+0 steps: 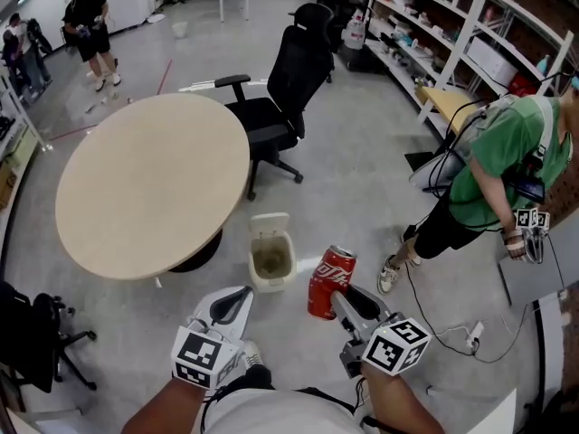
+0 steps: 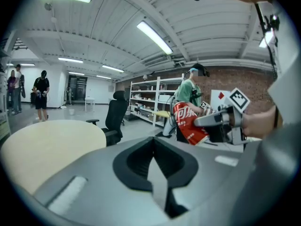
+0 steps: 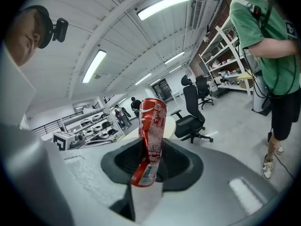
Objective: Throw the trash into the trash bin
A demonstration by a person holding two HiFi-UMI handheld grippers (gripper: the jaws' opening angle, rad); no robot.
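Note:
A crushed red cola can (image 1: 330,281) hangs tilted over the floor, with my right gripper (image 1: 338,300) shut on its lower end. In the right gripper view the can (image 3: 151,135) stands up between the jaws of the right gripper (image 3: 148,173). A small white trash bin (image 1: 271,285) stands on the floor just left of the can, its lid (image 1: 270,224) flipped up and its inside empty. My left gripper (image 1: 237,298) hovers near the bin's front edge, shut with nothing in it. The left gripper view shows its closed jaws (image 2: 154,149) and, to the right, the can (image 2: 188,123).
A round beige table (image 1: 154,183) stands left of the bin, with a black office chair (image 1: 280,98) behind it. A person in a green shirt (image 1: 498,165) bends over at the right, near shelves (image 1: 434,25). Cables (image 1: 452,337) lie on the floor.

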